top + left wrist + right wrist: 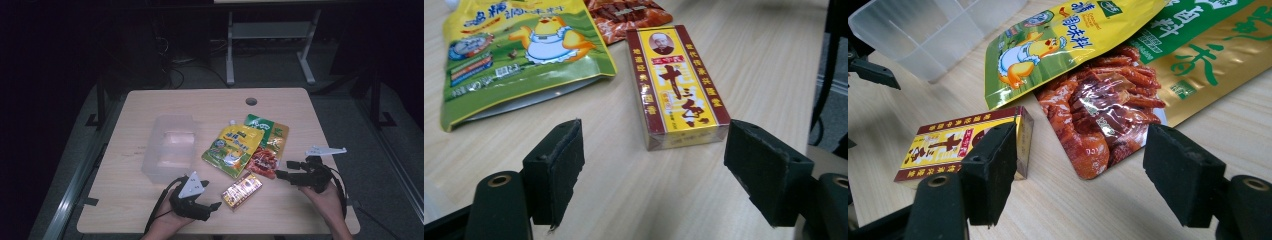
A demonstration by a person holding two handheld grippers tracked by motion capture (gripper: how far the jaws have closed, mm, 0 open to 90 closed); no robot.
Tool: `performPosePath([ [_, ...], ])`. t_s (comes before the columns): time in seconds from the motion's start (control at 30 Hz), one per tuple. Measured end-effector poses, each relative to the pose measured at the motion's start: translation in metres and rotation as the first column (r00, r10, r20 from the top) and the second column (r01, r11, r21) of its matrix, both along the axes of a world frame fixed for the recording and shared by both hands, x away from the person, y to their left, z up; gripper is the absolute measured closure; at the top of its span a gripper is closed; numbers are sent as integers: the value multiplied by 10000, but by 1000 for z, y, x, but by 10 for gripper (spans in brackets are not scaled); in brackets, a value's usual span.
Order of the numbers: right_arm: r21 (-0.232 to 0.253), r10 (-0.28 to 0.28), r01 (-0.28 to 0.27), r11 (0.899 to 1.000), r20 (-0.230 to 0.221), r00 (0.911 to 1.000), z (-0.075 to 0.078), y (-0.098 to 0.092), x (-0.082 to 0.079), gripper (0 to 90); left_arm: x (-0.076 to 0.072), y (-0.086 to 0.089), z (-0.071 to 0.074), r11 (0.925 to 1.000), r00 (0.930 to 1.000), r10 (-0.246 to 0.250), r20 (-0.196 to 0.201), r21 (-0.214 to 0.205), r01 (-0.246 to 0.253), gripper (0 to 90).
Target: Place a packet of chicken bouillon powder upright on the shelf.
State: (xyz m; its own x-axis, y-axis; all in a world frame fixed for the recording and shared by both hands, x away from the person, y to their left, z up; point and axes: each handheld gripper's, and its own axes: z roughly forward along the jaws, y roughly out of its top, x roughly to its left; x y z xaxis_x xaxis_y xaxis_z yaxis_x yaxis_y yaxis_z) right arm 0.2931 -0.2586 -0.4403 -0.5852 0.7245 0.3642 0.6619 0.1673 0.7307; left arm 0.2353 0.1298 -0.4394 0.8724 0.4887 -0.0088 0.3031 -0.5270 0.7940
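A yellow and red box [242, 190] [677, 85] [963, 142] lies flat near the table's front edge. My left gripper [212, 205] [659, 165] rests open just left of it, jaws wide with nothing between them and the box ahead. A clear pack of red snacks [263, 162] [1103, 112] lies right of the box, partly under a yellow-green pouch [232, 149] [514, 55] [1058, 42]. My right gripper [284, 169] [1080, 172] is open and points left at the red pack, apart from it. A green and gold pouch [270, 131] [1208, 55] lies behind.
A clear plastic bin [170, 147] [928, 30] stands empty at the table's centre left. The wooden table [150, 110] has a cable hole [251, 101] at the back. Table legs and cables stand on the dark floor beyond.
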Motion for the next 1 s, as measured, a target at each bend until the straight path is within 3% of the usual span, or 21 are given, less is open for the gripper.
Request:
performPosePath([
  [0.27,23,-60,60,10000,-10,10000,3,-1,1,279,7,-2,4,9997,9994,242,-239,-39,-243,297],
  [0.4,-93,-82,84,9999,191,9998,10,3,3,276,12,-9,13,9997,9998,195,-90,146,-194,333],
  [0.63,-128,-10,14,9999,265,9996,29,14,21,276,26,-22,25,9997,9998,216,27,101,-216,418],
  [0.8,-263,138,-130,9996,323,9994,39,21,34,272,42,-34,30,9999,9997,95,-211,113,-93,482],
  [1.0,-232,118,-113,9997,204,9997,50,33,56,277,59,-47,32,9986,9999,48,-160,536,-39,706],
])
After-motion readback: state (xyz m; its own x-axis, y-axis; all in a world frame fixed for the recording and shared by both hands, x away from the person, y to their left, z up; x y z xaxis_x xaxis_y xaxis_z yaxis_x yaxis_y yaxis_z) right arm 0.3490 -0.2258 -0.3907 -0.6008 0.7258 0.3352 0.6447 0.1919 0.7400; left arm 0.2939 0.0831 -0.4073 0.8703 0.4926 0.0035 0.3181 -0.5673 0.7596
